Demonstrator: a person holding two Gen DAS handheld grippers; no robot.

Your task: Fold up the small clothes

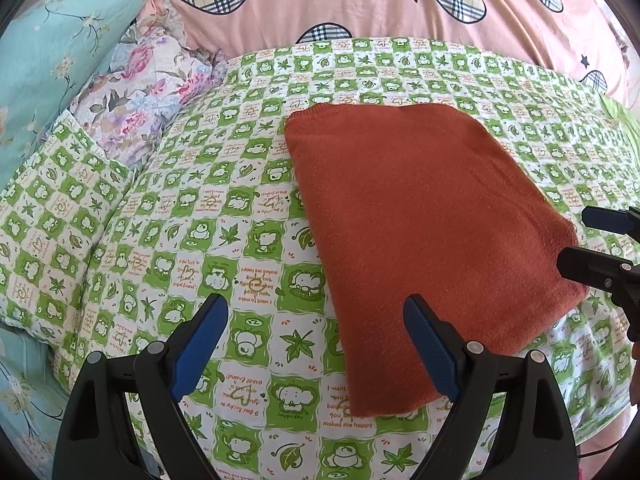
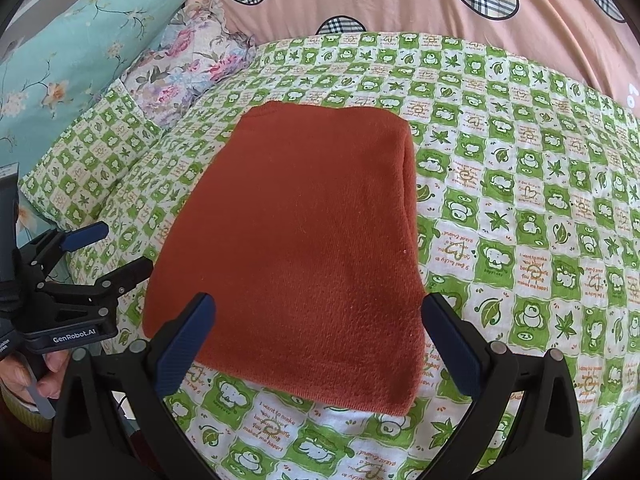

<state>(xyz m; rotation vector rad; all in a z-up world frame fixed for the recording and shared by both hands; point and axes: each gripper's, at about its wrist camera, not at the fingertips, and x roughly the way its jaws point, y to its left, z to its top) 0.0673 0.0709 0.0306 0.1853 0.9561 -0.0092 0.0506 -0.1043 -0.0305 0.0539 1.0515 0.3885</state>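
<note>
A rust-orange knitted garment (image 1: pixel 424 236) lies folded into a flat rectangle on the green-and-white patterned bed sheet (image 1: pixel 224 216); it also shows in the right wrist view (image 2: pixel 304 248). My left gripper (image 1: pixel 316 312) is open and empty, over the sheet at the garment's near left edge. My right gripper (image 2: pixel 318 312) is open and empty, just above the garment's near edge. Each gripper shows in the other's view: the right one (image 1: pixel 576 236) by the garment's right corner, the left one (image 2: pixel 120 252) left of the garment.
A pink quilt with plaid hearts (image 1: pixel 360 4) is bunched along the far side. A teal floral pillow (image 1: pixel 52 52), a purple floral pillow (image 1: pixel 148 88) and a green patterned pillow (image 1: pixel 60 208) lie at the left. A hand (image 2: pixel 44 372) holds the left gripper's handle.
</note>
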